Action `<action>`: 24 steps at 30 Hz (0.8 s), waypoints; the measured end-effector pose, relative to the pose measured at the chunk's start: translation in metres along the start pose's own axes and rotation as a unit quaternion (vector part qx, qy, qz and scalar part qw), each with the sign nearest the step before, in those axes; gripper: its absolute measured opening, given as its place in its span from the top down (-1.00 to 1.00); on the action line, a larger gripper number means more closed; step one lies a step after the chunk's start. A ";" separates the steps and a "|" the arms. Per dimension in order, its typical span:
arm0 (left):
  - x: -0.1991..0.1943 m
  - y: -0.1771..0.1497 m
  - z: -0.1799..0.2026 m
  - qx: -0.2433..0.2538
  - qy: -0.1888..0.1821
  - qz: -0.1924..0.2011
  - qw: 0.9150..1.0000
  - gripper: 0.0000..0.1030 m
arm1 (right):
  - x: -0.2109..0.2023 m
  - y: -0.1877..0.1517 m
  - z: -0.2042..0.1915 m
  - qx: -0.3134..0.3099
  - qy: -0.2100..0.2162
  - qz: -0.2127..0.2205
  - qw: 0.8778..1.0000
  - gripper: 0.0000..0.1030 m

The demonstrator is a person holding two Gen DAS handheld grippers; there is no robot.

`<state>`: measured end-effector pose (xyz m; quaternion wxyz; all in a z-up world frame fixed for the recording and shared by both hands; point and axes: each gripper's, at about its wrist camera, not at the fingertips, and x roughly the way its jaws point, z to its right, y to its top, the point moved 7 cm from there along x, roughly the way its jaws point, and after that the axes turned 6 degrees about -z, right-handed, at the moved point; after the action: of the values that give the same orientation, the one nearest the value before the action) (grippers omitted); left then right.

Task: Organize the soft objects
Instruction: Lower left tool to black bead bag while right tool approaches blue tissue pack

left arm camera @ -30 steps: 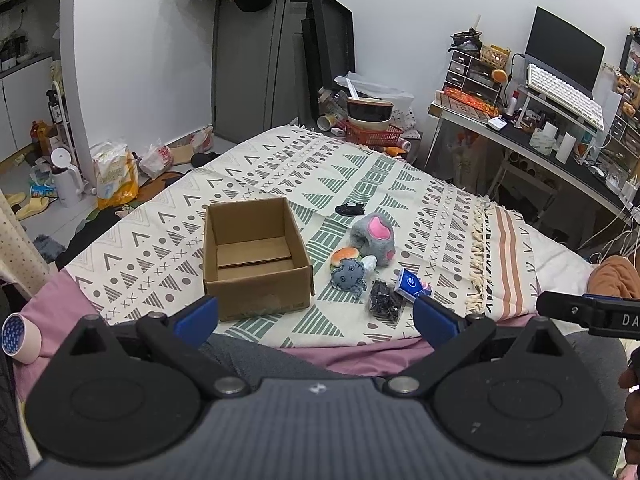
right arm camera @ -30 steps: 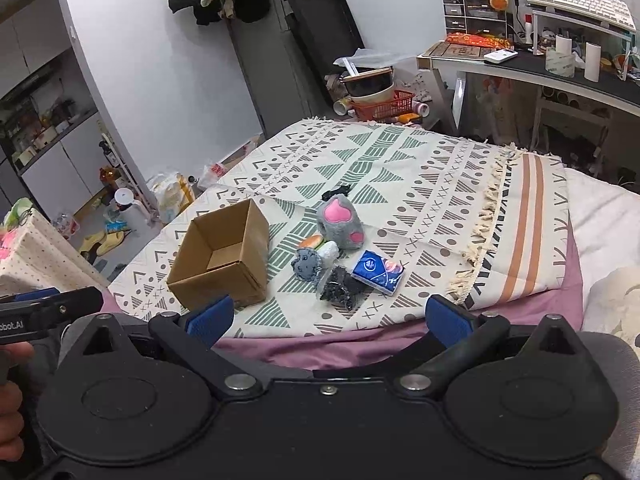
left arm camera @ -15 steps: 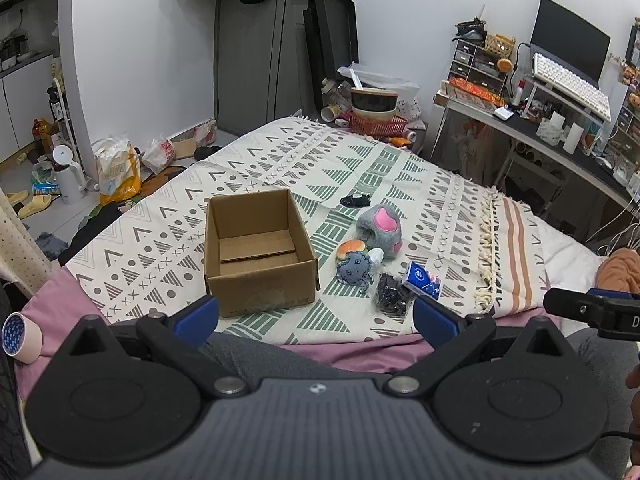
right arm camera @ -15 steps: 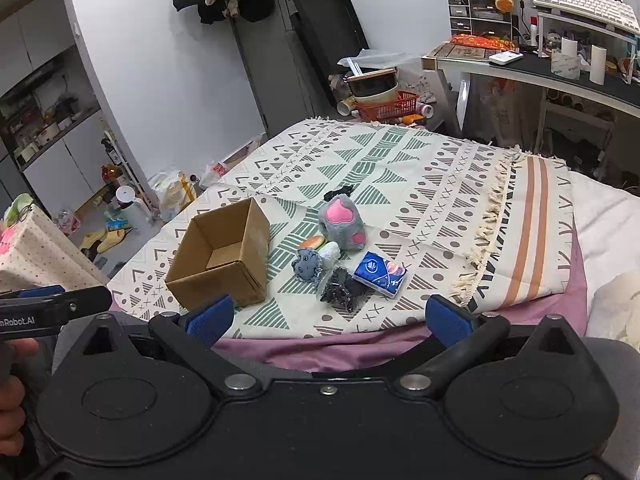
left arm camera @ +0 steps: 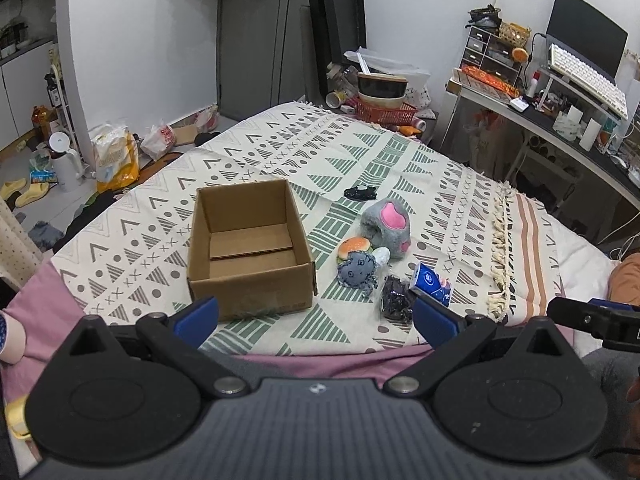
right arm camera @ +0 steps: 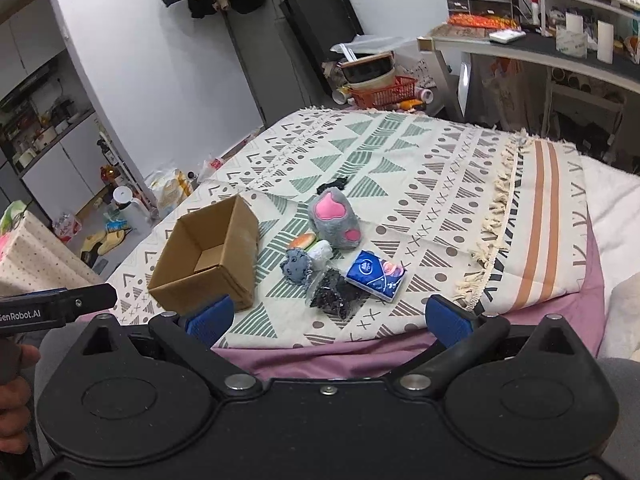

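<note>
An open, empty cardboard box (left arm camera: 248,246) (right arm camera: 208,258) sits on the patterned bedspread (left arm camera: 360,148). To its right lies a cluster of soft things: a grey plush paw with pink pads (left arm camera: 387,226) (right arm camera: 335,218), a small burger toy (left arm camera: 354,246), a blue-grey plush octopus (left arm camera: 357,270) (right arm camera: 297,267), a dark bag (left arm camera: 396,298) (right arm camera: 336,292), a blue tissue pack (left arm camera: 431,283) (right arm camera: 375,275) and a small black item (left arm camera: 360,192). My left gripper (left arm camera: 316,318) hovers open near the bed's front edge. My right gripper (right arm camera: 328,318) is open too, with nothing between its fingers.
A desk (left arm camera: 560,120) with keyboard and monitor stands at the right. A red basket with bowls (left arm camera: 386,108) sits past the bed's far end. Bags, a kettle and slippers litter the floor at left (left arm camera: 68,160). A white sheet (right arm camera: 616,208) lies right of the spread.
Both grippers have crept slightly forward toward the bed, so the box and toys appear a little nearer. Nothing was taken hold of or moved on the spread.
</note>
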<state>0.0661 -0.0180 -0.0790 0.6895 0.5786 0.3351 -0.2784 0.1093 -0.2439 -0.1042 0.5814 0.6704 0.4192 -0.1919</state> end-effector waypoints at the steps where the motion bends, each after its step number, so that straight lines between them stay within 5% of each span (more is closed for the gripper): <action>1: 0.005 0.002 0.002 0.000 0.000 -0.002 1.000 -0.99 | 0.003 0.002 0.003 0.004 0.002 0.000 1.000 -1.00; 24: 0.118 0.023 0.037 -0.014 -0.028 -0.059 0.998 -0.78 | 0.115 0.030 0.065 0.088 0.044 -0.066 0.993 -0.85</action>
<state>0.1625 -0.0500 -0.1537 0.6892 0.5401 0.3527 -0.3298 0.2140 -0.2653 -0.1878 0.4871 0.6977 0.4690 -0.2366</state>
